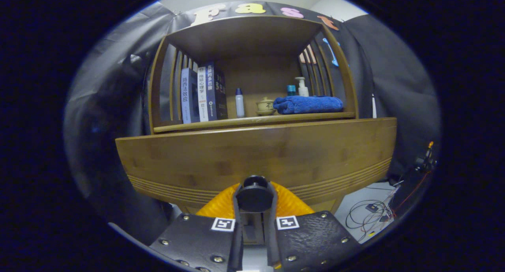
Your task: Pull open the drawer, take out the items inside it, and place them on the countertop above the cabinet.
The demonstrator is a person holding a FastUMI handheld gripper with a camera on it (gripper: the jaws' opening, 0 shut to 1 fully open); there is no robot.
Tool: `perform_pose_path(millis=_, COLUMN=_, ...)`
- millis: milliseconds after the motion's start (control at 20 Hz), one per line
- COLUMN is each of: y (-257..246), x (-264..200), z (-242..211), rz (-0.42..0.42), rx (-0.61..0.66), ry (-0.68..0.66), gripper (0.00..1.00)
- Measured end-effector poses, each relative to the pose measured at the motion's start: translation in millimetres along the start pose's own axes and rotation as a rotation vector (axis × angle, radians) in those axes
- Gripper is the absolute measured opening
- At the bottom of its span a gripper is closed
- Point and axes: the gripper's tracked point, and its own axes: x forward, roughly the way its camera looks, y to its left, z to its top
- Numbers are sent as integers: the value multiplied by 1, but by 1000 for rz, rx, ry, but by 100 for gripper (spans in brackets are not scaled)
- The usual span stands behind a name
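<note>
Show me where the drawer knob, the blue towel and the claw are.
drawer knob (255,197): gripper view, middle of its round dark face, between the fingers.
blue towel (308,105): gripper view, front of the fold.
claw (255,204): gripper view, midway between fingertips, closed on the knob.

Tongs on drawer knob
Tongs (254,209) closed on both sides of the knob (255,195) of the drawer (256,157). On the shelf (252,121) above: books (203,94), bottle (239,103), cup (265,105), blue towel (308,105).
</note>
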Motion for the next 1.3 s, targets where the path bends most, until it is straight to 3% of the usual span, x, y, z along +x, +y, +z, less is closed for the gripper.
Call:
perform_pose_path(millis=350, y=-5, x=-41, z=-13, rz=-16, rx=-12, ry=30, gripper=24)
perform_pose_path(millis=700, y=-3, x=-46, z=-19, rz=4, rx=-23, ry=96, gripper=24)
perform_pose_path(millis=800, y=0, x=-52, z=-17, rz=15, rx=4, ry=114, gripper=38)
perform_pose_path(millis=1050, y=9, x=-71, z=19, rz=33, rx=26, ry=119, gripper=100)
perform_pose_path(millis=1300, y=5, x=-83, z=87, rz=5, rx=-29, ry=53, gripper=100)
